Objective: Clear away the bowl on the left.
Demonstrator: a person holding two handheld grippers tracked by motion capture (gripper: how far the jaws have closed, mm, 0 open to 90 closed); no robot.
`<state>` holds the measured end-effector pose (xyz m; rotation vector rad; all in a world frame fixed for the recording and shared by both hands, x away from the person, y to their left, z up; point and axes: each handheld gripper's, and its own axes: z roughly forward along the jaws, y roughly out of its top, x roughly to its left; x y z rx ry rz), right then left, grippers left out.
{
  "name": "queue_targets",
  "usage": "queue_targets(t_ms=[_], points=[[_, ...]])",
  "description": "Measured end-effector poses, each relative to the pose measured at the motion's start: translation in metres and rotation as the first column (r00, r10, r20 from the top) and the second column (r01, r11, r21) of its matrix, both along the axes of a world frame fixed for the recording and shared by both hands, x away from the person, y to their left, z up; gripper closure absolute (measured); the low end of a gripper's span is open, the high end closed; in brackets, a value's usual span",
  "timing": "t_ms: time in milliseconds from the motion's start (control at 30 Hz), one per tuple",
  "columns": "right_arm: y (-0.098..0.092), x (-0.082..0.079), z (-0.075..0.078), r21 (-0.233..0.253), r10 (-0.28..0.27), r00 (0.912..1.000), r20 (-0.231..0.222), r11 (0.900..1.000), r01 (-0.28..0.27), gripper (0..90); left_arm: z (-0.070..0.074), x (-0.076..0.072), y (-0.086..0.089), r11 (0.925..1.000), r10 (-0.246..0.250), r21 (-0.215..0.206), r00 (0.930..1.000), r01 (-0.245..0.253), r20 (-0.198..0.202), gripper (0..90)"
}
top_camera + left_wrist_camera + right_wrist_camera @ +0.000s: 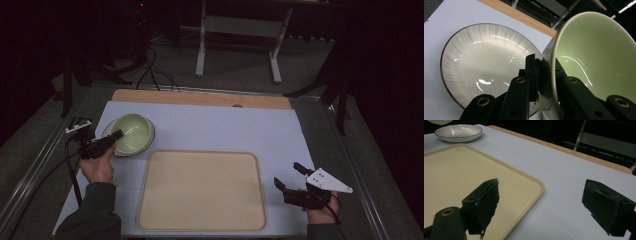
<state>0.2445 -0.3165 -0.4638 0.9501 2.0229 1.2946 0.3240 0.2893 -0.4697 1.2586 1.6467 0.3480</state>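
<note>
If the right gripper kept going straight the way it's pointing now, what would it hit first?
Probably nothing soon. The right gripper, jaws open, points over bare tabletop just past the tray's corner, toward the table's wooden far edge; depth is uncertain.

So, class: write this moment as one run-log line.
left gripper: shut on pale green ceramic bowl rim, above white ribbed plate | right gripper: open, idle

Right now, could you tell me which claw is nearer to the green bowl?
Left. The left claw is shut on the green bowl's rim, lifting it tilted over the plate. The right claw sits open, apart, beyond the tray's far side.
</note>
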Motion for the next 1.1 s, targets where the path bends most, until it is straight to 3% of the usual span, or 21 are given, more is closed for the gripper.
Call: queue_targets(t_ms=[1100], points=[[0.0,-0.001,0.001,-0.009,0.008,0.9999,0.008,1.0,-0.008,13.7,0.02,-0.018,-0.022,0.9961,-0.078,-0.037,0.9947,0.08,0.067,82.3]])
